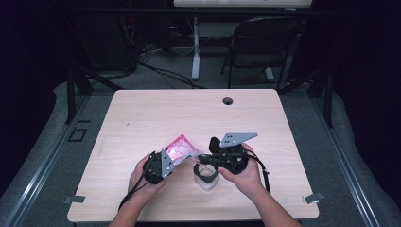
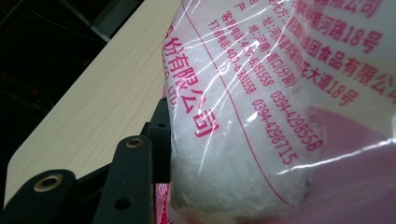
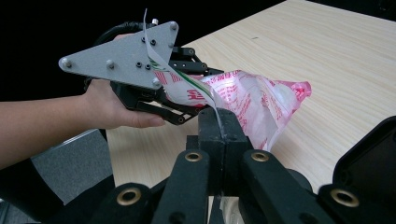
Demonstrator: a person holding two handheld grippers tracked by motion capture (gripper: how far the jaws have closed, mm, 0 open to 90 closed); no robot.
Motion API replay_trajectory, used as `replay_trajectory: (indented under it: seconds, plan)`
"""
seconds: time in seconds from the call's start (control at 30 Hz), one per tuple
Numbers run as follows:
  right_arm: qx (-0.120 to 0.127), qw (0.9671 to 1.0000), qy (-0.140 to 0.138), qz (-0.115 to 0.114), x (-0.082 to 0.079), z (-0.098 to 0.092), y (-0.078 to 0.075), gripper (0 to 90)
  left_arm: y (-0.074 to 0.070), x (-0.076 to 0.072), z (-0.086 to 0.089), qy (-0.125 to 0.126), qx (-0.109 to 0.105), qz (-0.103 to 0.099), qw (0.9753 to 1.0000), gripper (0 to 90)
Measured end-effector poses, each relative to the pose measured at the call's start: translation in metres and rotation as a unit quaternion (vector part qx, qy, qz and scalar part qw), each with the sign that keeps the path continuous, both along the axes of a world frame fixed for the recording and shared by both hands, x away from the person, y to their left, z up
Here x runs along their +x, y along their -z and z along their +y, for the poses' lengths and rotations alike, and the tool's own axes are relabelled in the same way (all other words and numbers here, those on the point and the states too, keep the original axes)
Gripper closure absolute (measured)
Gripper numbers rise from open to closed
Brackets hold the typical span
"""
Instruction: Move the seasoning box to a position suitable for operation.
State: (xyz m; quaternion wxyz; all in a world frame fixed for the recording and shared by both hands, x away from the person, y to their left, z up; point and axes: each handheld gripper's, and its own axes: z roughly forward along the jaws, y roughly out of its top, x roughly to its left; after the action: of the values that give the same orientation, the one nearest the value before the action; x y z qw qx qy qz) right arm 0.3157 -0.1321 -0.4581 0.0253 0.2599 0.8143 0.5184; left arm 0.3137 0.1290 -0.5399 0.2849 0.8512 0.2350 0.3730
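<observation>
Right gripper (image 3: 219, 128), jaws shut, pinches a thin strip (image 3: 154, 51) torn from the pink-printed bag (image 3: 254, 100). Left gripper (image 1: 158, 164) clamps the bag's other end above the table (image 1: 151, 113); its second jaw is hidden behind plastic. Glass jar (image 1: 206, 176) sits partly hidden under the right gripper.

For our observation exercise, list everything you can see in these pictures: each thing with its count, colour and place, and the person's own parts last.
Plastic bag: one, clear with pink print, white granules inside, held above the table's near middle.
Torn strip: one, thin, white and green, running from the bag's top to the right claw.
Container: one, clear with a dark rim, on the table below the right claw.
Table: one, light wood, centre.
Folding chair: one, black, on the floor beyond the table.
Left claw: one, black, shut on the bag.
Right claw: one, black, shut on the strip.
Hands: two, holding the claws.
</observation>
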Motion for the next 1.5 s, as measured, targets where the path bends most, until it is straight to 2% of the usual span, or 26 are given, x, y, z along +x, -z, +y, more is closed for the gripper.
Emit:
replay_trajectory:
  seconds: [0.23,0.7,1.07,1.17,1.27,1.5]
  plan:
    - [0.000,1.0000,0.001,0.005,-0.0002,0.0001,0.0002,90.0,-0.0010,-0.0012,0.0006,0.000,0.013,-0.013,0.9998,58.3]
    - [-0.002,1.0000,0.001,0.001,-0.0009,-0.0010,-0.0005,90.0,-0.0038,-0.0022,0.0012,-0.001,0.021,-0.023,0.9995,58.5]
    - [-0.002,1.0000,0.001,-0.001,-0.0019,-0.0020,-0.0013,90.0,-0.0050,-0.0044,0.0007,0.000,0.035,-0.047,0.9983,58.6]
    - [-0.001,1.0000,0.000,0.000,-0.0016,-0.0020,-0.0010,90.0,-0.0051,-0.0044,0.0009,0.001,0.036,-0.047,0.9982,58.6]
    - [-0.008,1.0000,0.001,-0.003,-0.0015,-0.0020,-0.0008,90.0,-0.0051,-0.0049,-0.0007,0.004,0.047,-0.045,0.9979,58.7]
    - [-0.006,1.0000,0.003,-0.001,0.0001,-0.0062,-0.0023,90.0,-0.0099,-0.0017,-0.0044,0.008,0.047,-0.033,0.9983,58.8]
